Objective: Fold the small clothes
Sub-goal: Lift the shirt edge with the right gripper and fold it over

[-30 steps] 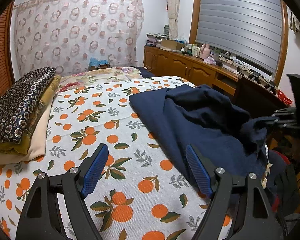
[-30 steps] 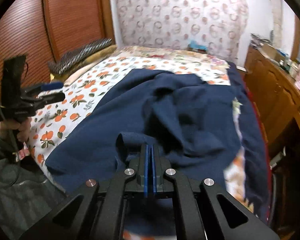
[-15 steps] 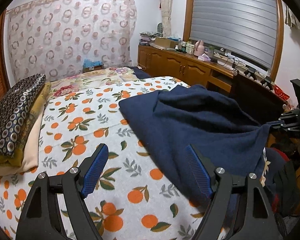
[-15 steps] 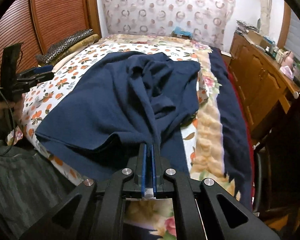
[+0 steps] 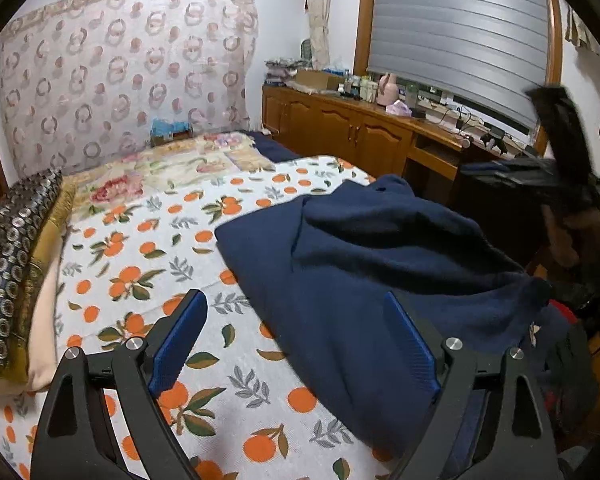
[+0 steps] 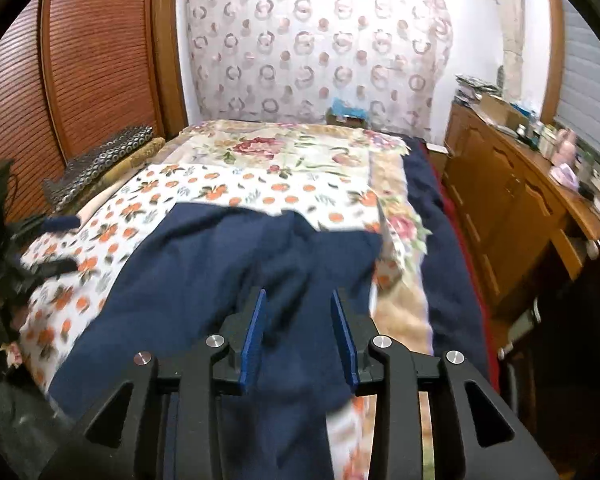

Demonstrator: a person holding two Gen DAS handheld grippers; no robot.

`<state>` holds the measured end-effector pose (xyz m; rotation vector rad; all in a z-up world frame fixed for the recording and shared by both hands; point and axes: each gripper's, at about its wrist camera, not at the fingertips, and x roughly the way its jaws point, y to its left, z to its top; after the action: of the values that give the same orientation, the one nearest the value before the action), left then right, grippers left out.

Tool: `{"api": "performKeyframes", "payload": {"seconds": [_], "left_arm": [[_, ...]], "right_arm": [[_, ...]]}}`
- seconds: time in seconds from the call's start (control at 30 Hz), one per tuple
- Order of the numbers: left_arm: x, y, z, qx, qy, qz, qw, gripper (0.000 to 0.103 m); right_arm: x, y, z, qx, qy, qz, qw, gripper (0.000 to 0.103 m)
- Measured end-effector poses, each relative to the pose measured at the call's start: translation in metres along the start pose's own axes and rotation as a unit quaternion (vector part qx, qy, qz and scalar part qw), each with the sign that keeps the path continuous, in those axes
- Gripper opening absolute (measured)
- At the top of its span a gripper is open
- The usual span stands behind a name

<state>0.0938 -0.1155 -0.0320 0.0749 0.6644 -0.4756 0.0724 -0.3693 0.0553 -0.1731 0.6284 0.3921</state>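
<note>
A navy blue garment [image 5: 360, 260] lies rumpled on the orange-print bedspread [image 5: 140, 248], reaching the bed's near right edge. My left gripper [image 5: 294, 300] hovers over its left border, jaws wide and still opening, with nothing pinched; the right pad hangs above the cloth. In the right wrist view the same garment [image 6: 204, 280] spreads below my right gripper [image 6: 298, 294]. Its jaws are opening, and cloth shows between the blue pads [image 6: 252, 340] without being pressed. A blurred shape at the far right of the left wrist view is the right gripper [image 5: 560, 168] in a hand.
Folded patterned cloths [image 5: 8, 260] are stacked along the bed's left side. A wooden cabinet [image 6: 500, 220] with clutter on top runs along the right, close to the bed. A slatted wooden door [image 6: 80, 60] stands on the left. A floral quilt [image 6: 280, 148] covers the far end.
My right gripper was shut on a fold of the navy garment, drew it toward the near edge, then parted and let it drop. My left gripper shifted over the garment's border.
</note>
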Motion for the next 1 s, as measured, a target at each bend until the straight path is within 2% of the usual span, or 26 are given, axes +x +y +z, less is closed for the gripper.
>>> {"api": "performKeyframes", "payload": {"seconds": [0.23, 0.37, 0.43, 0.47, 0.5, 0.63, 0.73, 0.87, 0.93, 0.97, 1.0], "left_arm": [[0.012, 0.002, -0.009, -0.01, 0.02, 0.006, 0.9997, 0.09], [0.014, 0.004, -0.015, -0.016, 0.024, 0.005, 0.9996, 0.09], [0.015, 0.005, -0.016, -0.019, 0.025, 0.004, 0.9995, 0.09], [0.014, 0.006, -0.017, -0.021, 0.026, 0.004, 0.9995, 0.09], [0.014, 0.006, -0.018, -0.021, 0.025, 0.004, 0.9995, 0.09], [0.013, 0.007, -0.018, -0.023, 0.022, 0.003, 0.9995, 0.09], [0.011, 0.004, -0.018, -0.021, 0.02, 0.001, 0.9996, 0.09], [0.013, 0.0, -0.017, -0.016, 0.023, -0.002, 0.9996, 0.09], [0.013, -0.001, -0.018, -0.015, 0.025, -0.002, 0.9996, 0.09], [0.013, -0.001, -0.018, -0.015, 0.026, -0.002, 0.9995, 0.09], [0.013, -0.001, -0.018, -0.014, 0.028, -0.001, 0.9995, 0.09]], "right_arm": [[0.103, -0.003, 0.025, 0.01, 0.079, 0.007, 0.997, 0.035], [0.132, -0.013, 0.028, 0.038, 0.106, 0.021, 0.993, 0.035], [0.133, -0.014, 0.027, 0.039, 0.106, 0.027, 0.993, 0.031], [0.131, -0.013, 0.029, 0.037, 0.105, 0.037, 0.993, 0.009], [0.129, -0.01, 0.03, 0.028, 0.1, 0.037, 0.994, 0.004], [0.081, -0.009, 0.04, 0.019, 0.033, 0.028, 0.999, 0.003], [0.05, -0.018, 0.048, 0.024, 0.003, -0.005, 1.0, 0.003], [0.068, -0.044, 0.044, 0.025, 0.046, -0.117, 0.992, 0.004], [0.081, -0.061, 0.037, 0.047, 0.072, -0.13, 0.988, 0.015], [0.083, -0.066, 0.033, 0.059, 0.072, -0.123, 0.988, 0.019], [0.082, -0.067, 0.032, 0.067, 0.067, -0.112, 0.989, 0.02]]}}
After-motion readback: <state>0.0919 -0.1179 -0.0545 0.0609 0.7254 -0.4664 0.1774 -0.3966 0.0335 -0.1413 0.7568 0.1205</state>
